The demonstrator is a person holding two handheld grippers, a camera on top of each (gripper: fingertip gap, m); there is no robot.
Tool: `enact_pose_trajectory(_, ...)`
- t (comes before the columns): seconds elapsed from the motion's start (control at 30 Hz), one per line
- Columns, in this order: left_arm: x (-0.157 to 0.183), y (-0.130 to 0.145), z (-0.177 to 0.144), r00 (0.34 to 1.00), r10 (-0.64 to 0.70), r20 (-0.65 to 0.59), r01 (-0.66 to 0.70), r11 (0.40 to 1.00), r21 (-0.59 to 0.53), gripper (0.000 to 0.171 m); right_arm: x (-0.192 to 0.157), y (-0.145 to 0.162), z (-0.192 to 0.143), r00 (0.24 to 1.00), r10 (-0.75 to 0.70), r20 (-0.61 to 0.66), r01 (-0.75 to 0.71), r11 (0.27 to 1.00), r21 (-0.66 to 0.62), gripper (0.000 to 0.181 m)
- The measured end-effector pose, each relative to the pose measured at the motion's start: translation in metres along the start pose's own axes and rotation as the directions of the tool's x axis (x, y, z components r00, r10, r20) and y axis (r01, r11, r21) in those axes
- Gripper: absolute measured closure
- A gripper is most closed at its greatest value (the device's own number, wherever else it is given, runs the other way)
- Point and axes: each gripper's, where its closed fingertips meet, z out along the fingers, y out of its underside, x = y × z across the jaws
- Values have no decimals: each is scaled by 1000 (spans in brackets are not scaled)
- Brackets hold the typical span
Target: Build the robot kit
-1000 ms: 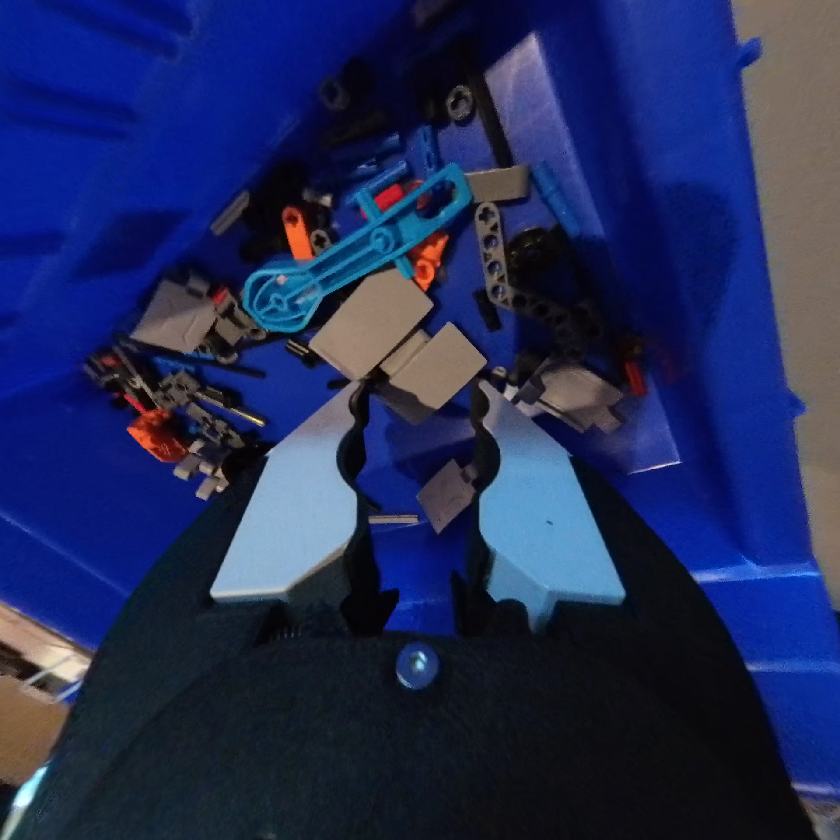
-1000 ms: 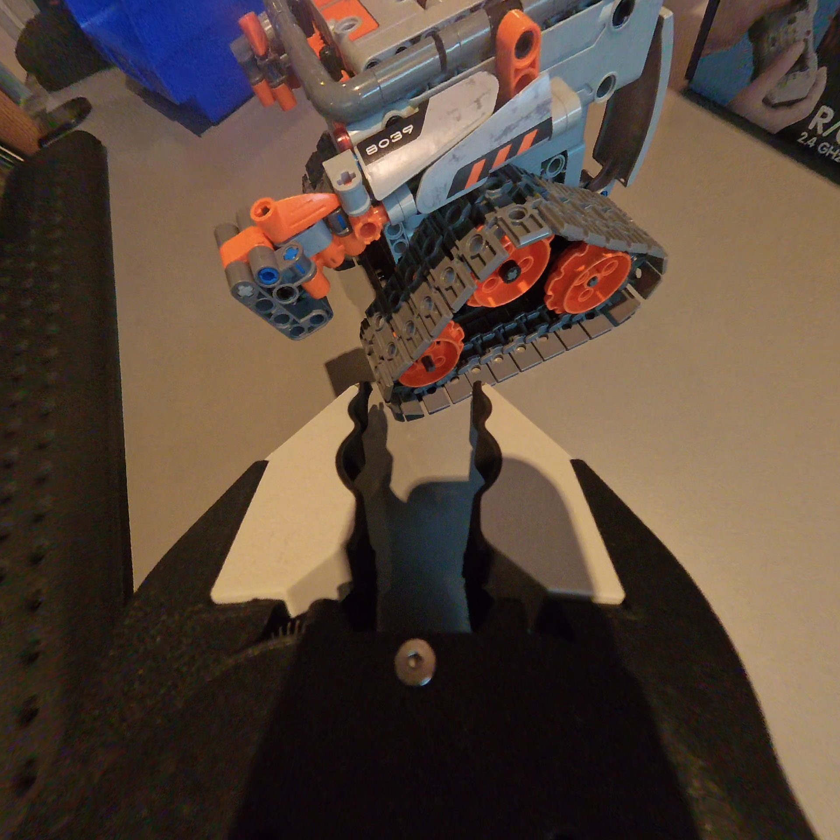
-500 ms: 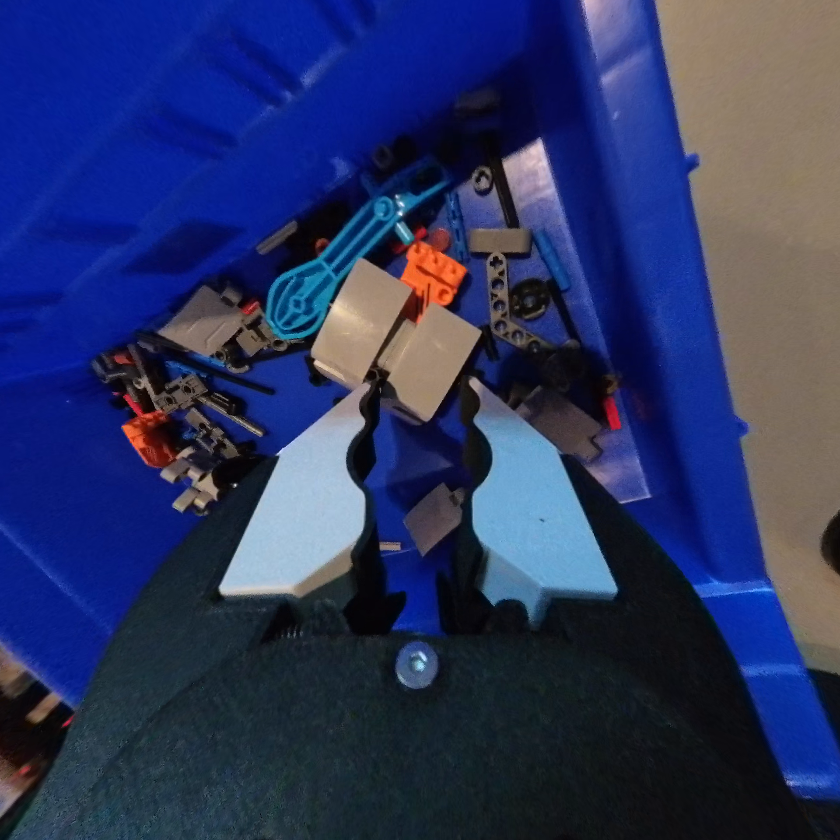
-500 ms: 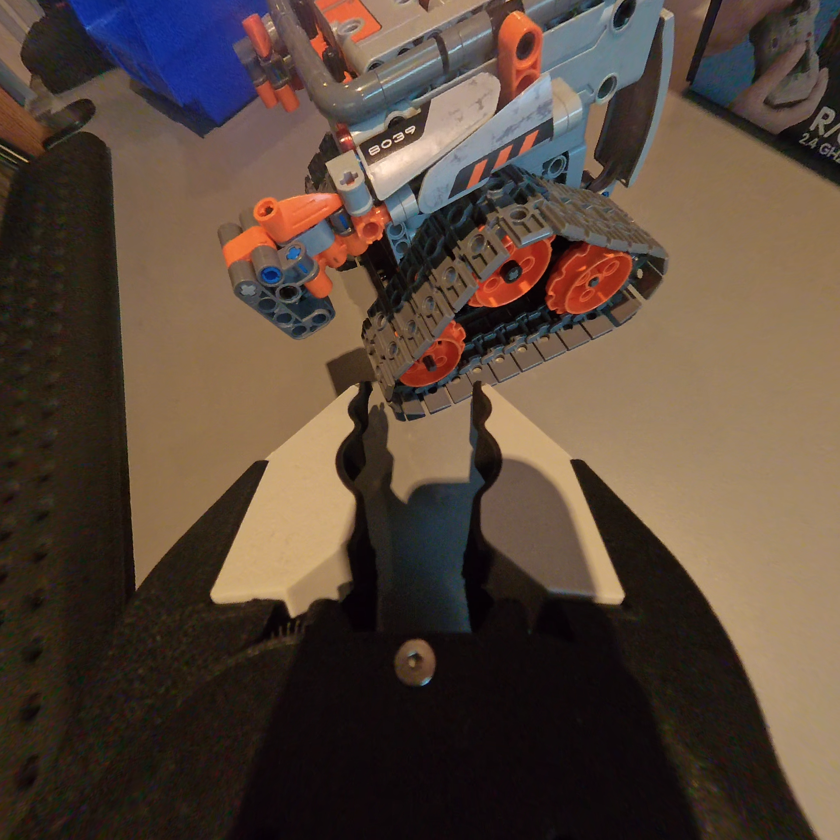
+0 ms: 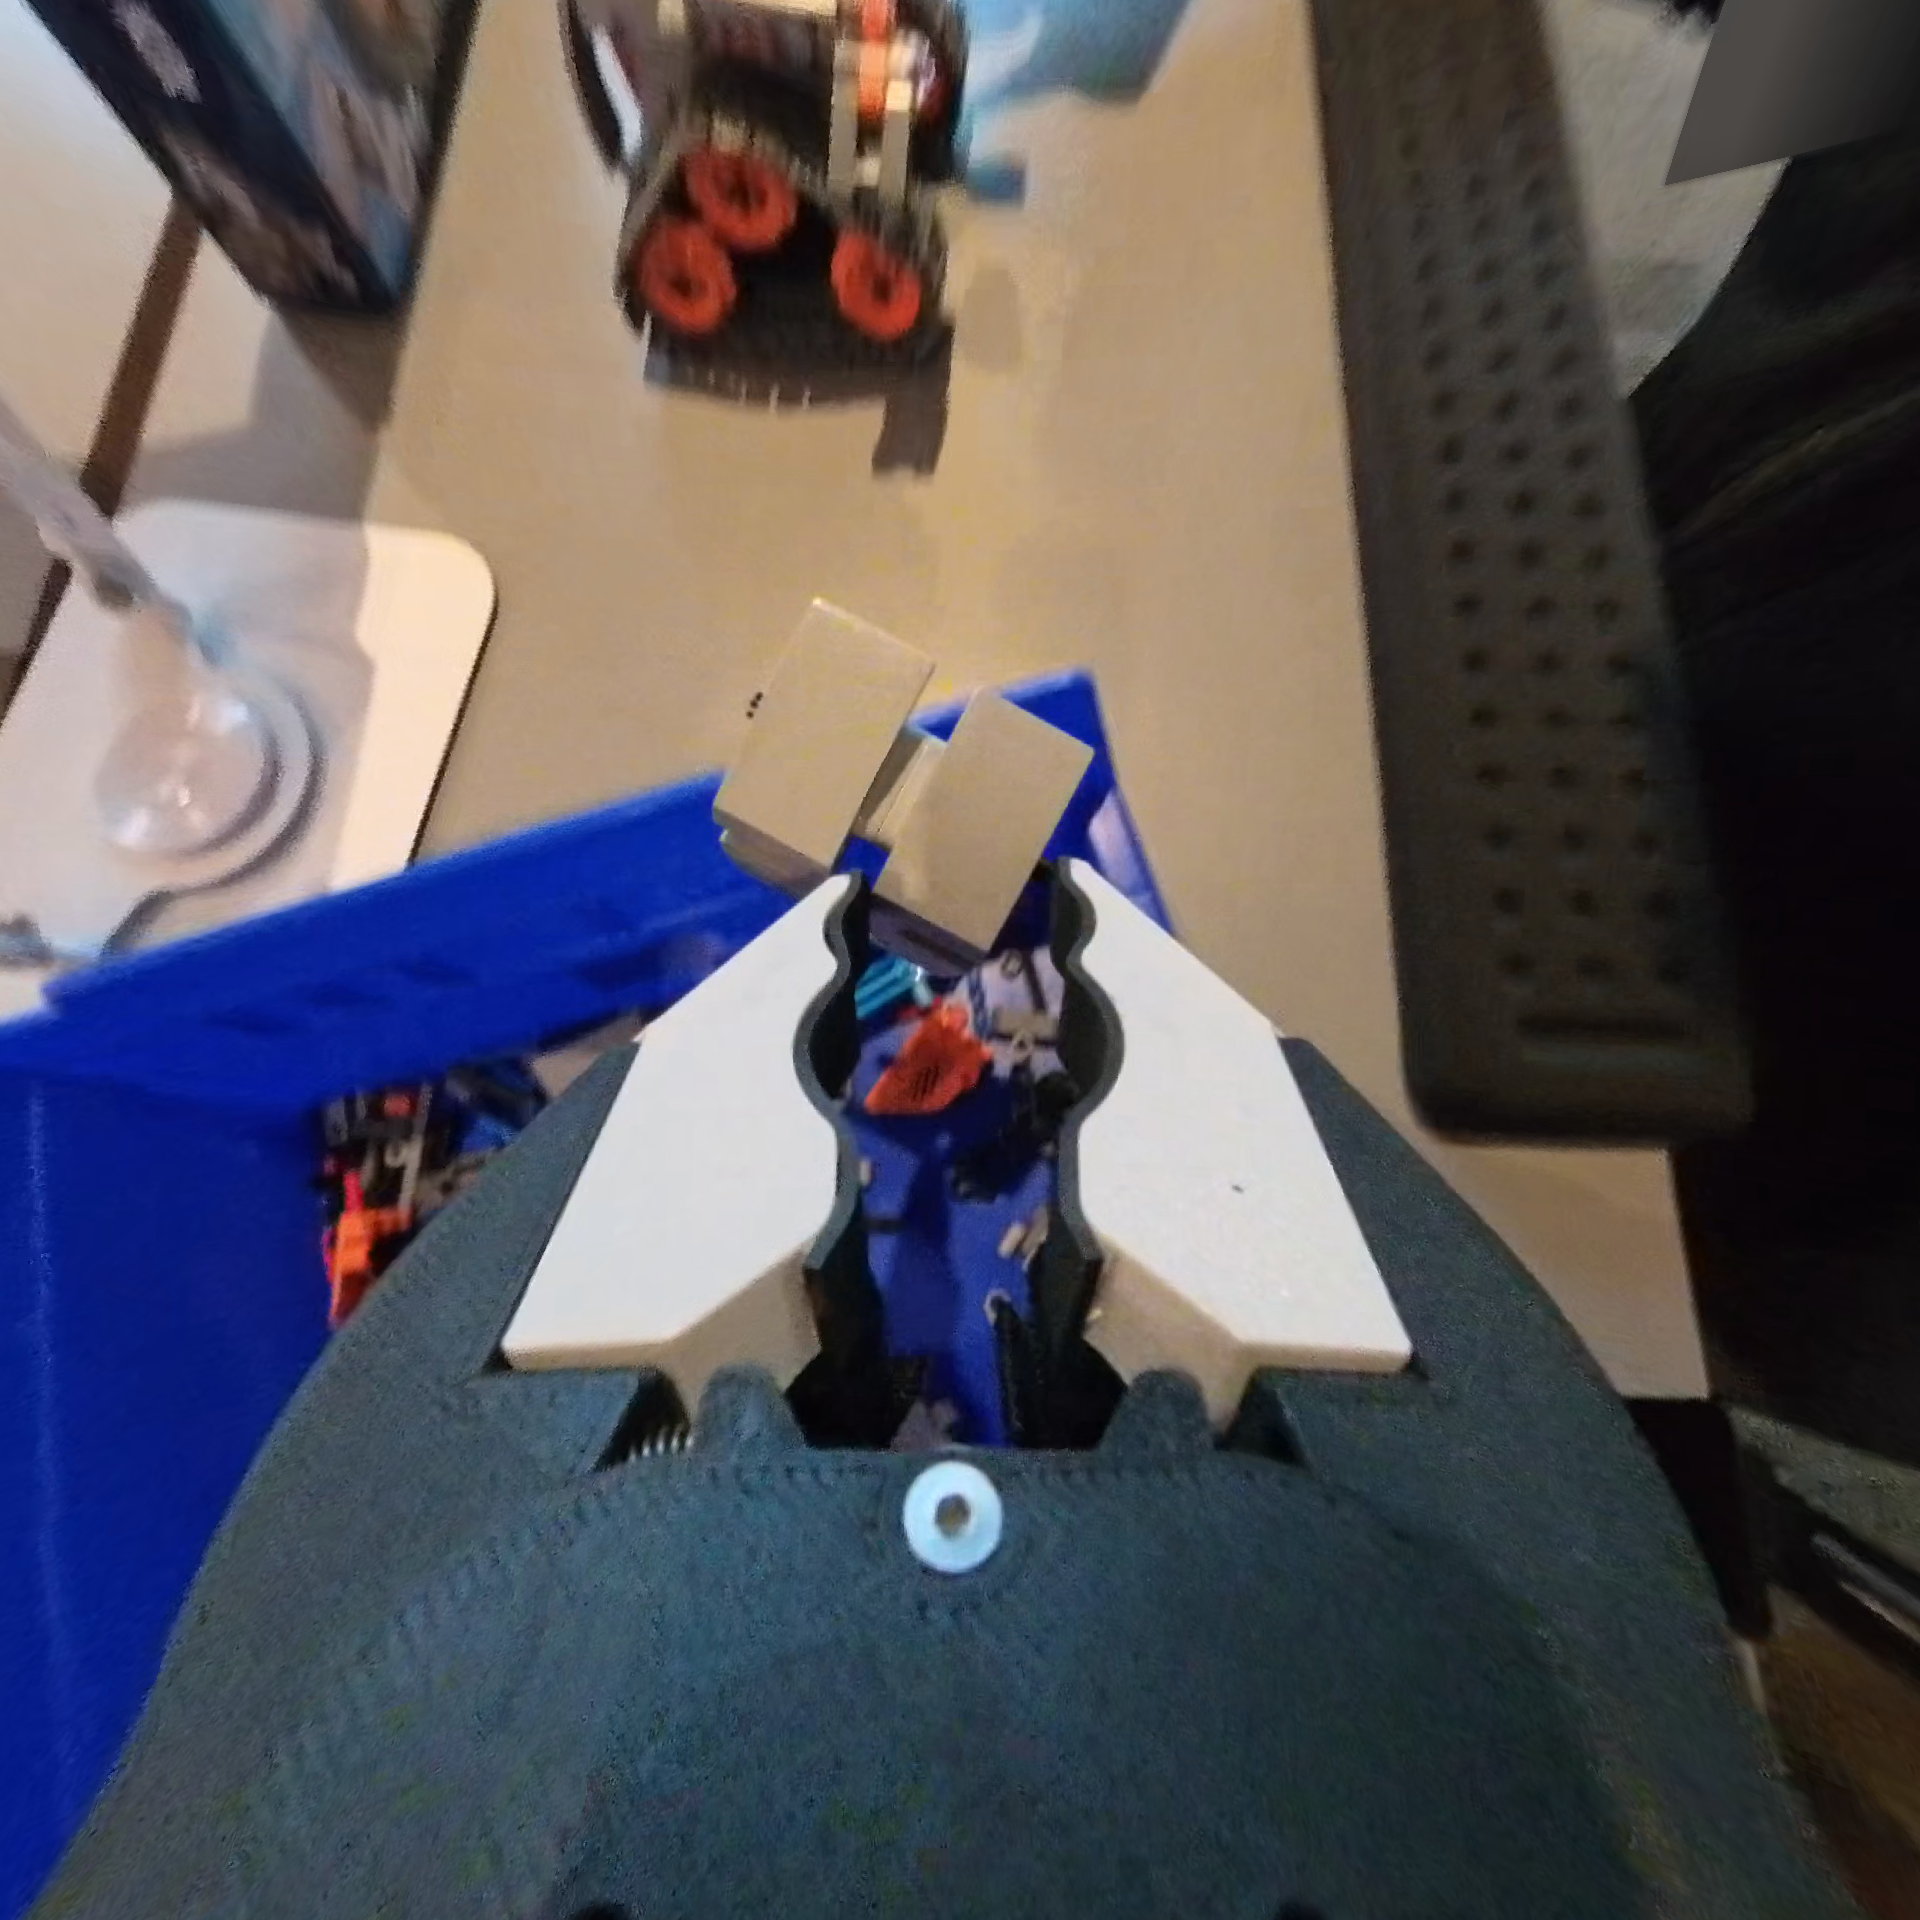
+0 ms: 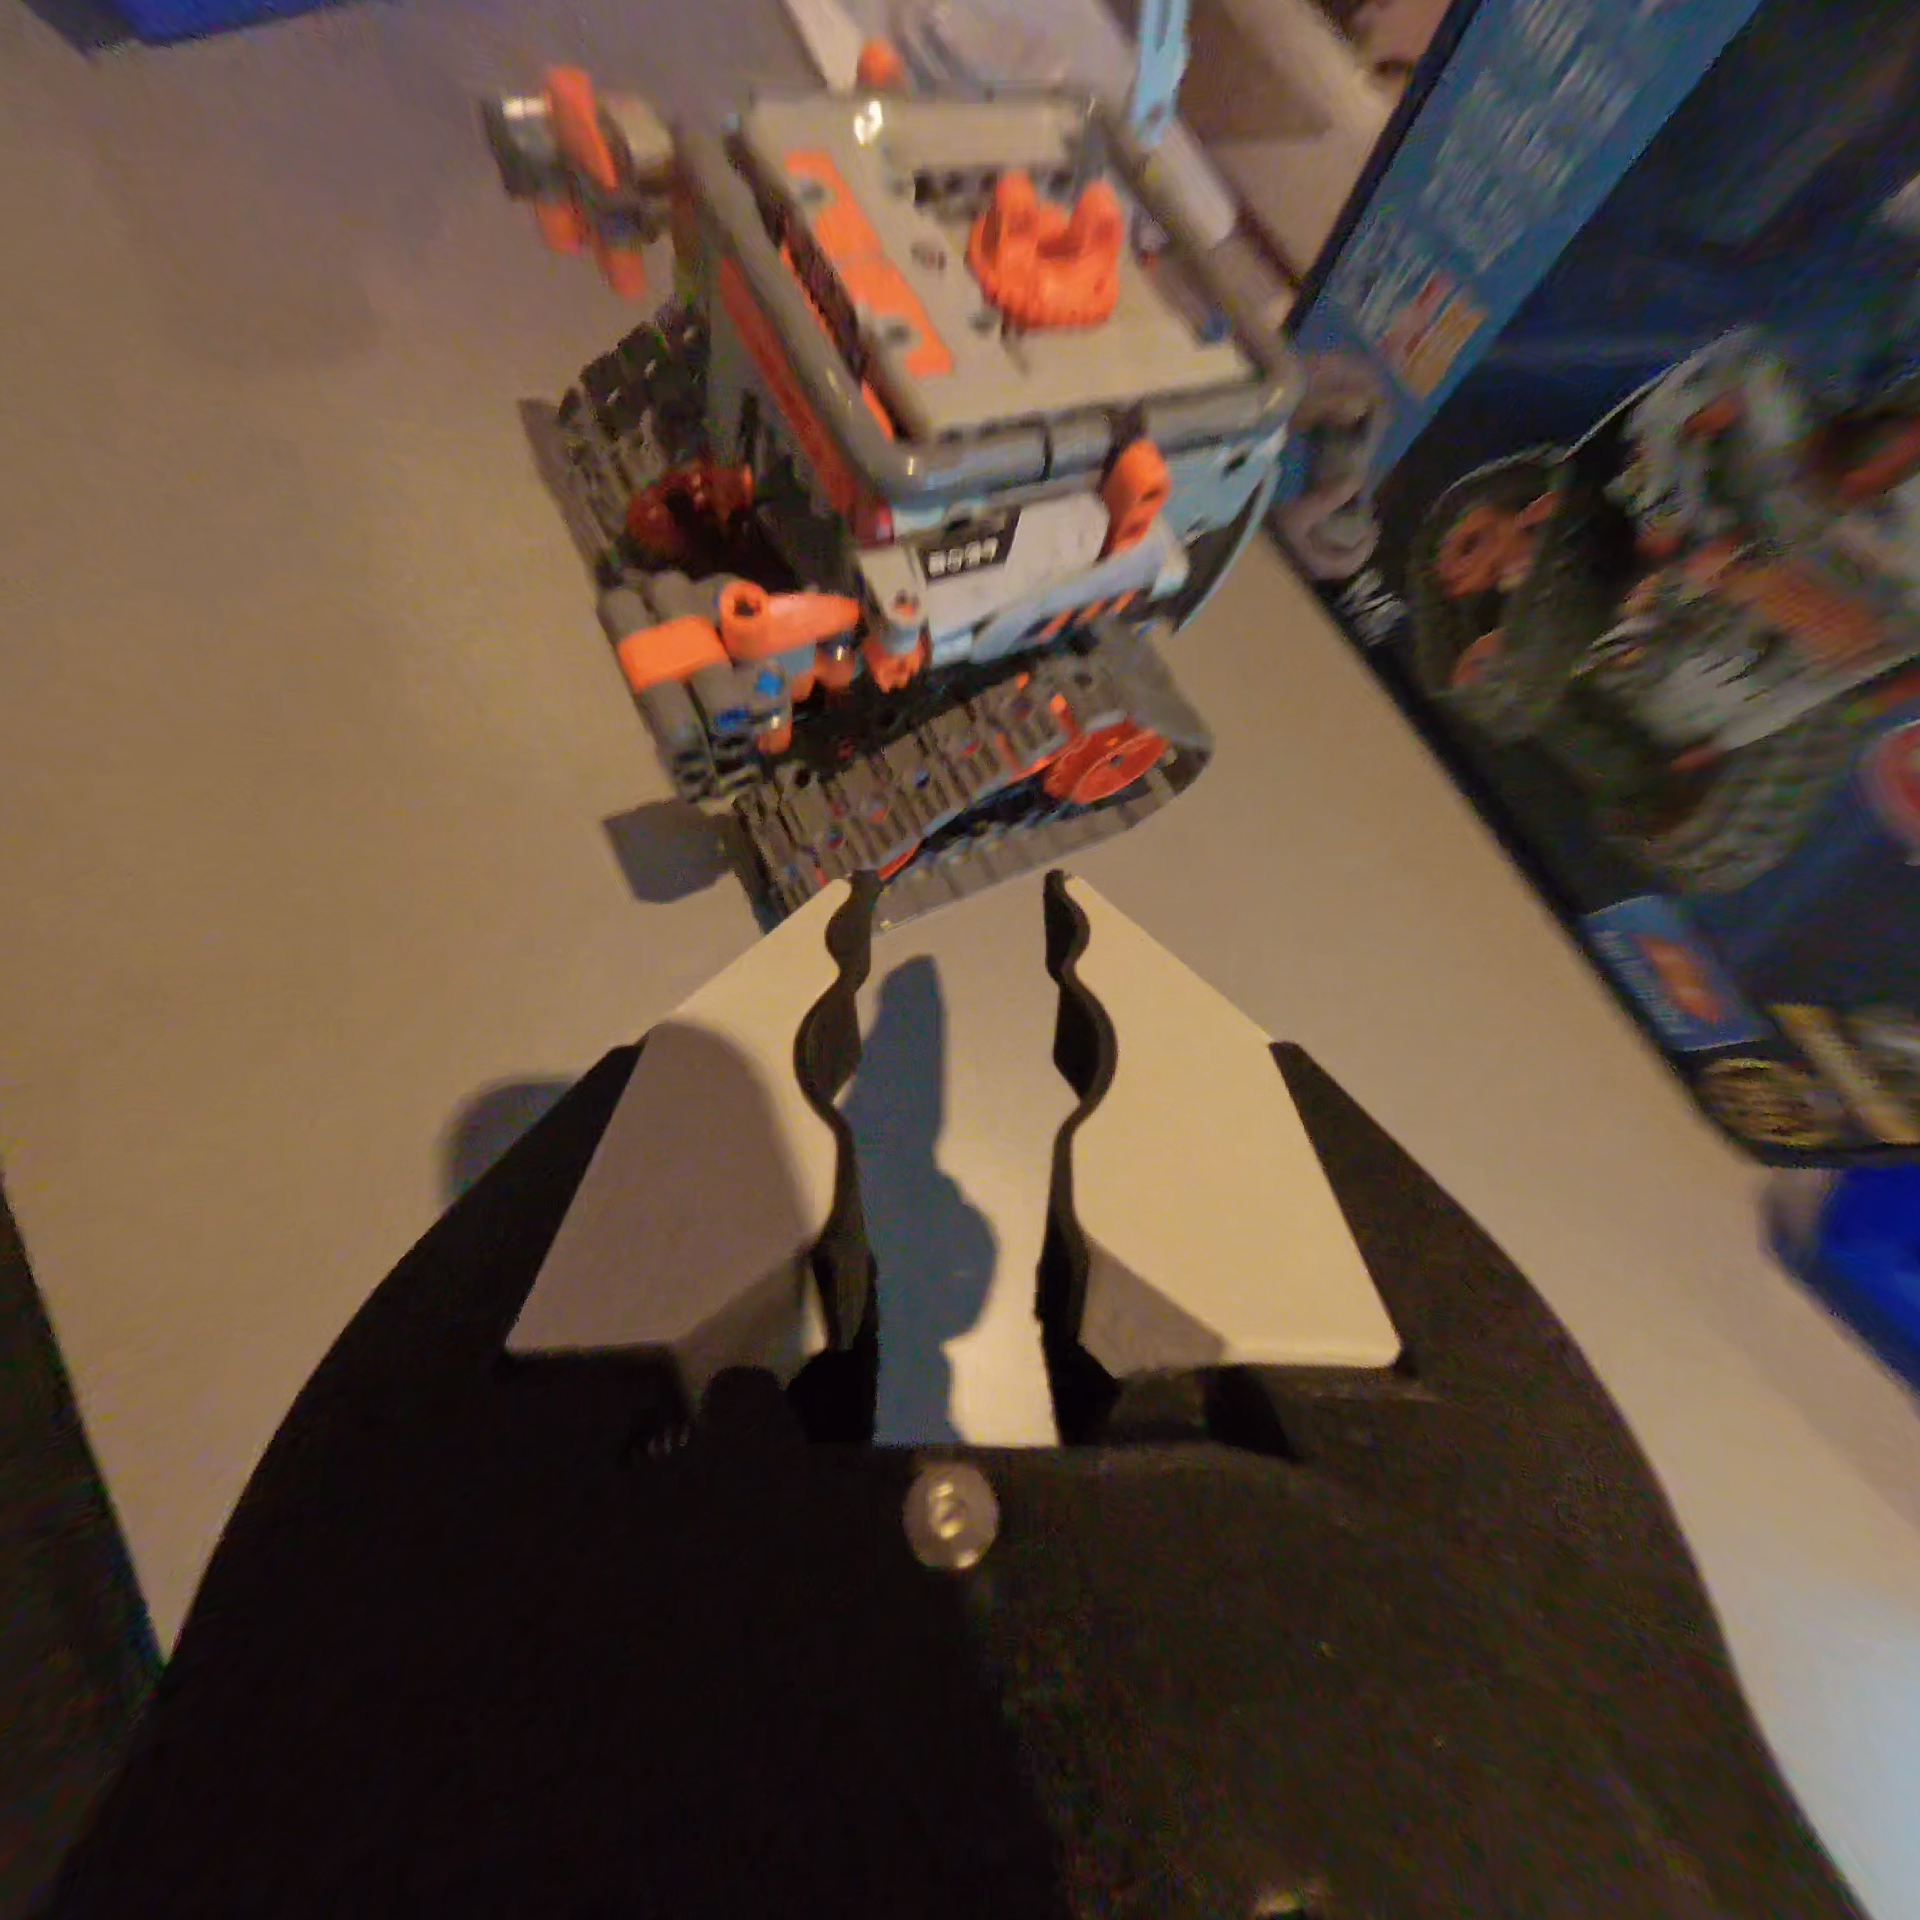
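My left gripper (image 5: 956, 883) is shut on a grey part (image 5: 904, 790) made of two flat panels on a middle joint. It holds the part above the far rim of a blue bin (image 5: 395, 935) of loose building pieces. A tracked toy vehicle (image 5: 790, 208) in grey, black and orange stands farther off on the beige table. In the right wrist view my right gripper (image 6: 951, 894) has its tips at the near edge of that vehicle's (image 6: 977, 436) grey track (image 6: 966, 800). Its jaws stand a little apart. I cannot tell whether they clamp the track.
A printed blue box (image 6: 1621, 582) stands right of the vehicle and also shows in the left wrist view (image 5: 260, 145). A black perforated panel (image 5: 1527, 582) runs along the right. A clear glass (image 5: 177, 769) sits on a white mat (image 5: 343, 665) at the left. The clear glass (image 5: 177, 769) is closer to my left gripper, around 30 cm from its tips; the right tips are 45 cm off. It turns up in the right wrist view (image 6: 995, 44) as well.
My left gripper closed on the grey part inside the bin and lifted it out above the rim. My right gripper rose and now looks down on the vehicle, its jaws a little narrower.
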Motion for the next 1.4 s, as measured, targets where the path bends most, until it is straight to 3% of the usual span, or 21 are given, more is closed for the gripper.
enact_pose_trajectory(0.1,10,-29,-4,998,6,-65,1,994,109,139,4,-33,-21,981,-104,-163,111,993,37,151)
enact_pose_trajectory(0.17,18,-46,-3,994,20,-111,-3,988,157,139,-16,-72,-31,963,-183,-199,205,974,95,150)
enact_pose_trajectory(0.33,39,-81,12,968,70,-241,-16,975,222,139,-113,-180,-9,903,-414,-110,428,863,267,142)
enact_pose_trajectory(0.5,61,-97,45,937,122,-326,-65,982,180,138,-185,-234,29,777,-628,-56,607,721,336,137)
enact_pose_trajectory(0.67,83,-102,67,905,141,-402,-89,985,145,139,-209,-232,57,655,-755,-31,730,623,281,143)
enact_pose_trajectory(0.77,94,-101,73,887,149,-438,-103,986,127,139,-214,-221,65,641,-767,18,738,623,260,163)
enact_pose_trajectory(0.93,101,-99,82,865,144,-480,-100,988,117,138,-217,-211,64,650,-758,59,719,638,274,166)
enact_pose_trajectory(1.1,92,-106,88,882,124,-455,-65,988,142,137,-205,-203,64,731,-671,127,624,732,275,168)
enact_pose_trajectory(1.23,66,-109,87,939,123,-320,-85,988,130,115,-190,-186,67,824,-500,266,453,864,219,170)
enact_pose_trajectory(1.4,57,-105,80,958,144,-247,-120,986,112,120,-196,-143,82,807,-258,531,292,956,20,170)
